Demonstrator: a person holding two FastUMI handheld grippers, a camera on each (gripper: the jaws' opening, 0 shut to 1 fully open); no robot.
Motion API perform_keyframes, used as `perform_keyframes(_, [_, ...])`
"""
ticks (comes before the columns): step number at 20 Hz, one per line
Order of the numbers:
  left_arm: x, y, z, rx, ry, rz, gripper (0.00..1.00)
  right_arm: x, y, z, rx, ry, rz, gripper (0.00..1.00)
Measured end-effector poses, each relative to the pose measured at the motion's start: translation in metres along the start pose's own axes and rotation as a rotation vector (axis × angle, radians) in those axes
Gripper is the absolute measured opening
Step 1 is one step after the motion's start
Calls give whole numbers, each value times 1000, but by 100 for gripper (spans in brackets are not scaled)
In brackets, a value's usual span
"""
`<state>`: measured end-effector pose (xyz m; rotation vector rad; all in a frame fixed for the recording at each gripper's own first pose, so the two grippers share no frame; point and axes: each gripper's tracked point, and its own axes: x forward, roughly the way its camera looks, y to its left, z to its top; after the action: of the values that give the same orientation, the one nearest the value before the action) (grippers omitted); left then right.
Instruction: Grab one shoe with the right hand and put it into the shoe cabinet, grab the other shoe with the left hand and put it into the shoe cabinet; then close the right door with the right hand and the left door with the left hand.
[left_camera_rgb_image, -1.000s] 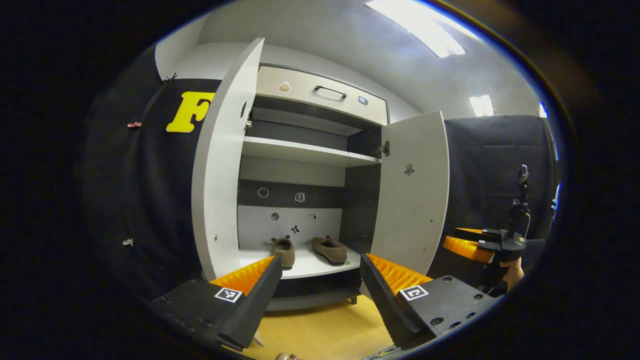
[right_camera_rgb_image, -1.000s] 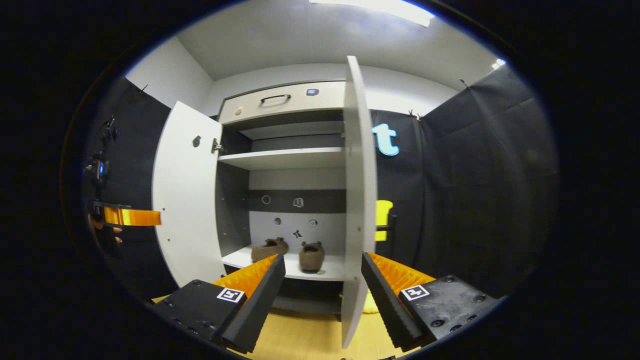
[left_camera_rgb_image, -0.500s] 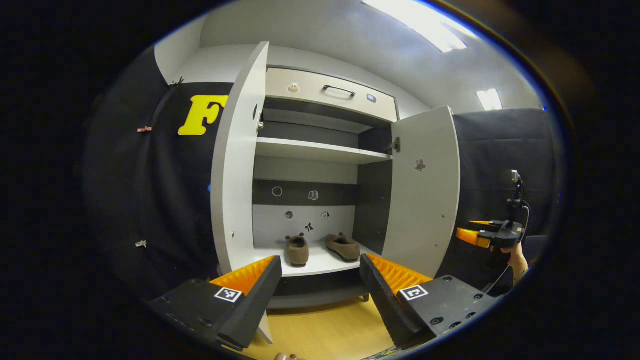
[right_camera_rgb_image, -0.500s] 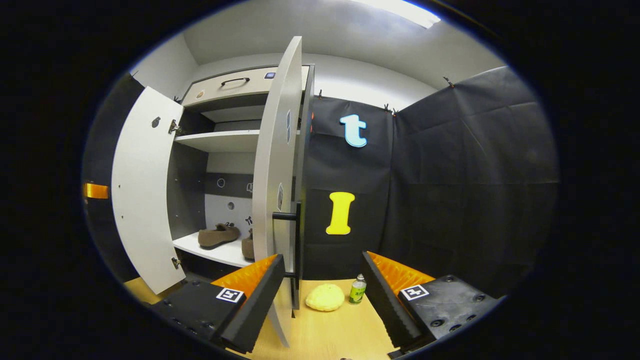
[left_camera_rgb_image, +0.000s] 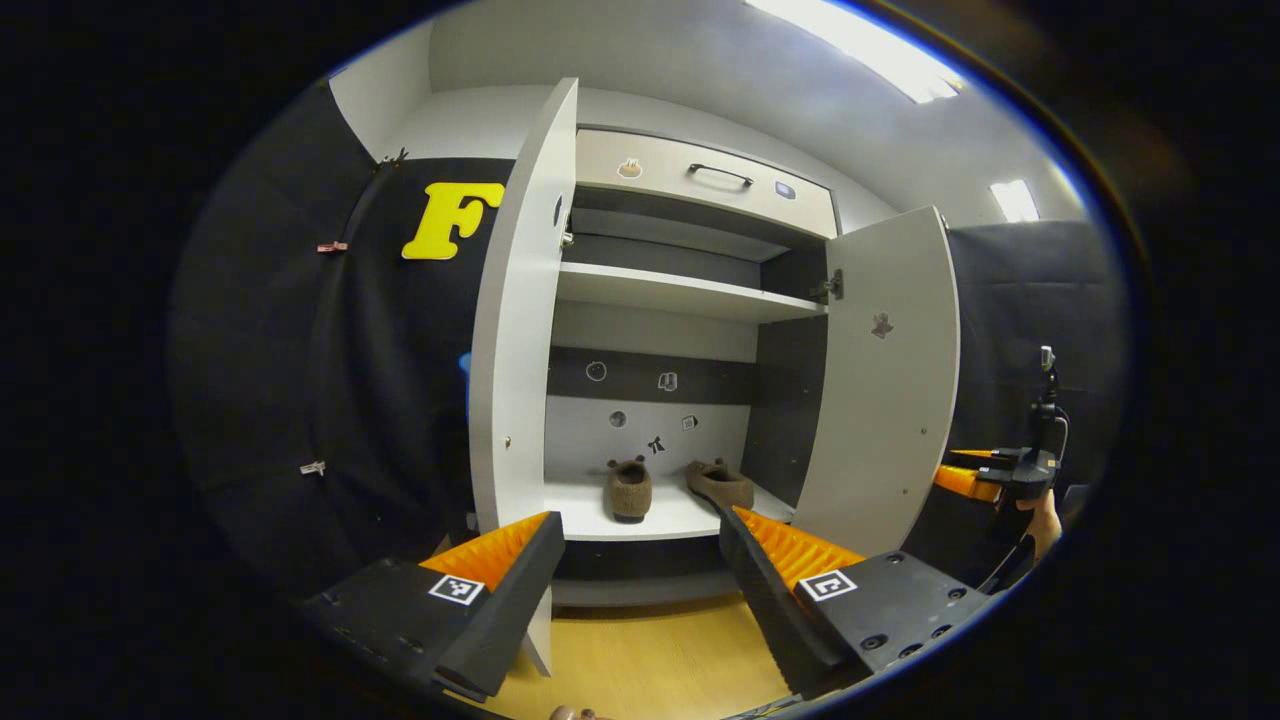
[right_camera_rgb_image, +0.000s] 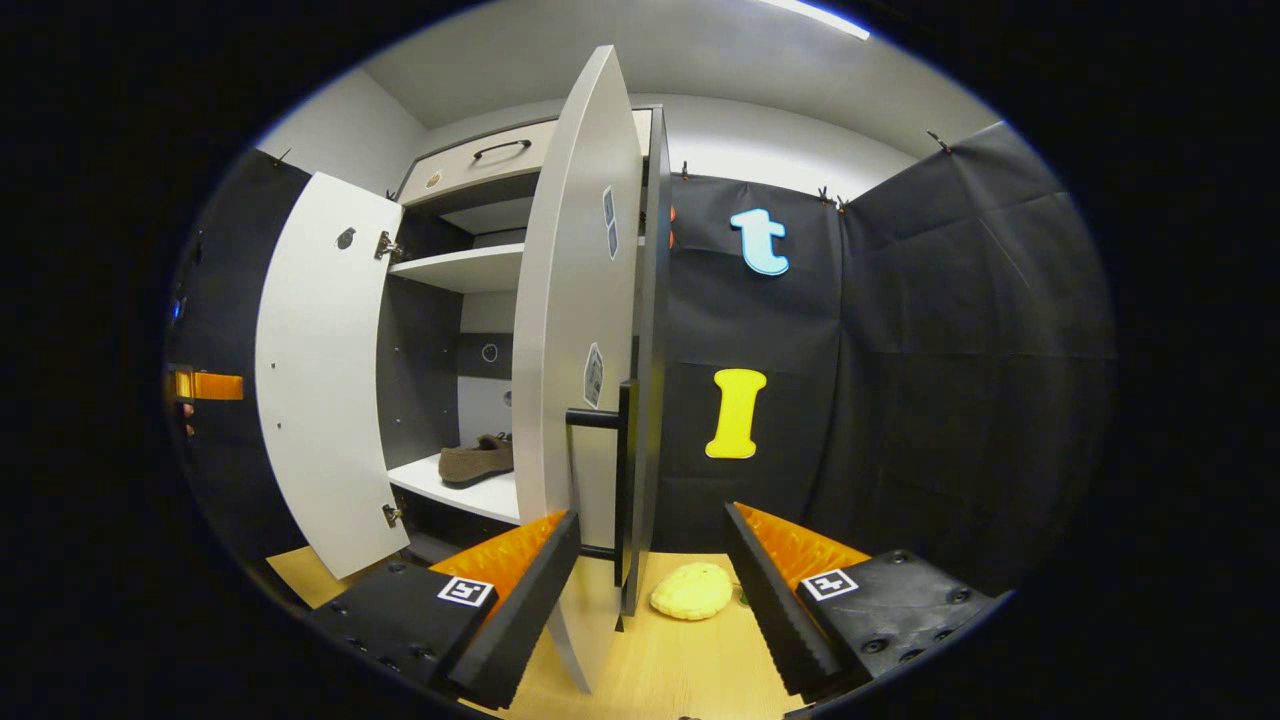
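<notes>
Right door (right_camera_rgb_image: 575, 330), frame centre: stiff, light hinged panel, best pushed near its black bar handle (right_camera_rgb_image: 622, 470); right gripper (right_camera_rgb_image: 650, 585) gaping, empty.

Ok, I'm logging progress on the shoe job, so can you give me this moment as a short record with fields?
shoes: both brown shoes lie on the cabinet's bottom shelf
left door: open
right door: open, handle bar facing the right gripper
left gripper: open, empty
right gripper: open, empty, near the right door's edge
floor: yellow sponge-like lump beside the cabinet
left to do: close both doors
</notes>
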<state>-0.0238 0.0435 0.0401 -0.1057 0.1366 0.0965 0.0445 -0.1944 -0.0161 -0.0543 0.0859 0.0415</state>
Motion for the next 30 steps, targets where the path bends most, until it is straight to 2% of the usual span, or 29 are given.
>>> perform_keyframes(6, [4, 7, -4, -12, 18, 9, 98, 12, 30, 0, 44, 0, 101, 96])
perform_keyframes(10, [0, 16, -10, 7, 39, 41, 99, 28, 57, 2, 32, -6, 168, 96])
perform_keyframes(12, [-5, 24, -13, 11, 48, 65, 99, 38, 66, 4, 44, -7, 186, 96])
perform_keyframes(13, [-7, 29, -14, 11, 52, 80, 98, 44, 71, 4, 58, -8, 196, 100])
perform_keyframes(14, [-11, 34, -15, 9, 54, 95, 98, 49, 77, 5, 76, -8, 211, 100])
perform_keyframes(15, [-13, 39, -16, 4, 56, 110, 99, 53, 81, 5, 94, -6, 226, 96])
perform_keyframes(24, [-50, 85, -19, -19, 53, 256, 99, 103, 157, 1, 121, 0, 356, 96])
perform_keyframes(27, [-56, 106, -10, -15, 24, 284, 98, 123, 179, -2, 108, 4, 369, 96])
perform_keyframes(30, [-48, 128, -3, -48, -8, 270, 98, 139, 187, -1, 90, -9, 348, 96])
